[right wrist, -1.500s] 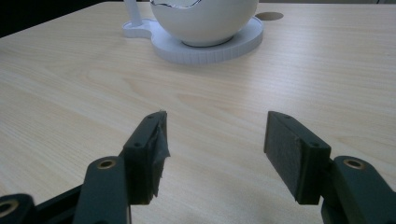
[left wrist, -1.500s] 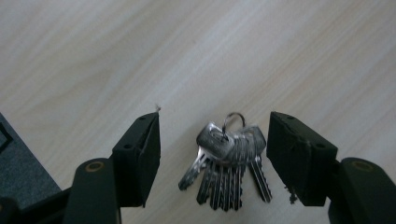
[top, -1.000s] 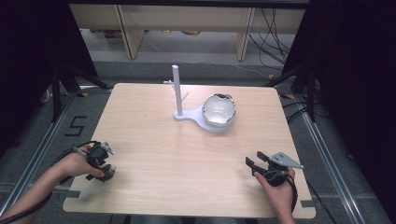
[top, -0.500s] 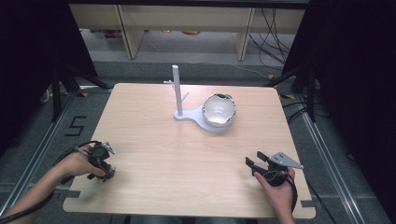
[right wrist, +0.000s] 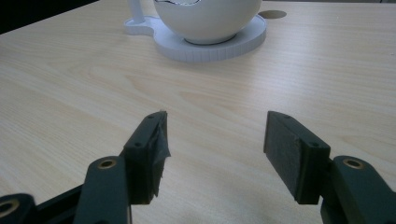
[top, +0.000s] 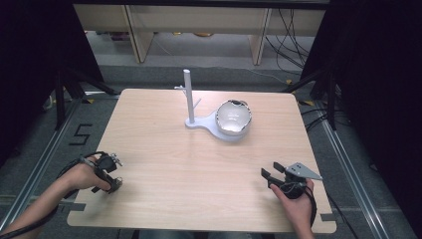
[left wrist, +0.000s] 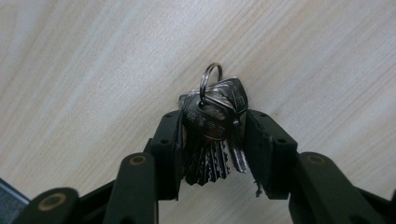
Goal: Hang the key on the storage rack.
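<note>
A bunch of silver keys [left wrist: 211,133] on a ring lies on the pale wooden table [top: 199,169], between the jaws of my left gripper [left wrist: 212,122]. Those jaws have just been closing, and both pads now touch the sides of the bunch. In the high view the left gripper [top: 112,178] sits at the table's near left corner, pointing down. My right gripper [top: 270,171] rests near the front right edge. Its jaws [right wrist: 215,128] stand open with nothing but bare table between them.
A white bowl [top: 233,117] sits on the round base of a white stand [top: 219,131] at the table's far middle, with an upright post [top: 188,94] beside it. The bowl [right wrist: 208,18] lies straight ahead of the right gripper. Black stands and cables surround the table.
</note>
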A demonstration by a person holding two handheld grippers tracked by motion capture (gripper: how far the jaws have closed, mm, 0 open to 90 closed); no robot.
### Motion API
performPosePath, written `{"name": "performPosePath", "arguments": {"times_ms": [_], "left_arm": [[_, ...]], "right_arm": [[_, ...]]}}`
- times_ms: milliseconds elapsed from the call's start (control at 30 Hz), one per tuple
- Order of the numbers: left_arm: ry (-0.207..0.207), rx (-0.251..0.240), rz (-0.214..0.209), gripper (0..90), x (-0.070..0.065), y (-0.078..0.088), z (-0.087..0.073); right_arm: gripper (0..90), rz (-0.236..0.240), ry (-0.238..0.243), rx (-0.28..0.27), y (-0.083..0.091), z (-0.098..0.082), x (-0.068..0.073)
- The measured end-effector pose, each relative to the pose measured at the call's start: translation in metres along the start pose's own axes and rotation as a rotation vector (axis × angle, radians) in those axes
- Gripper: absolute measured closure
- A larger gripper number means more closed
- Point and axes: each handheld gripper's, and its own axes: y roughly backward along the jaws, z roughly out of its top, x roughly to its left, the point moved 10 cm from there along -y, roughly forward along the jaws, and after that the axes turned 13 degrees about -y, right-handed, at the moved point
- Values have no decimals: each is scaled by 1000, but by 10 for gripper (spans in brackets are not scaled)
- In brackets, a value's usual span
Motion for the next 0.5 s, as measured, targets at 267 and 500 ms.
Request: {"name": "performPosePath", "arguments": {"times_ms": [267, 500], "left_arm": [[17, 25, -24, 564, -5, 1, -6], [33, 40, -32, 733, -11, 1, -5]], "right_arm": [[410, 15, 18, -23, -3, 2, 1], [409, 28, 36, -25, -3, 3, 1]]}}
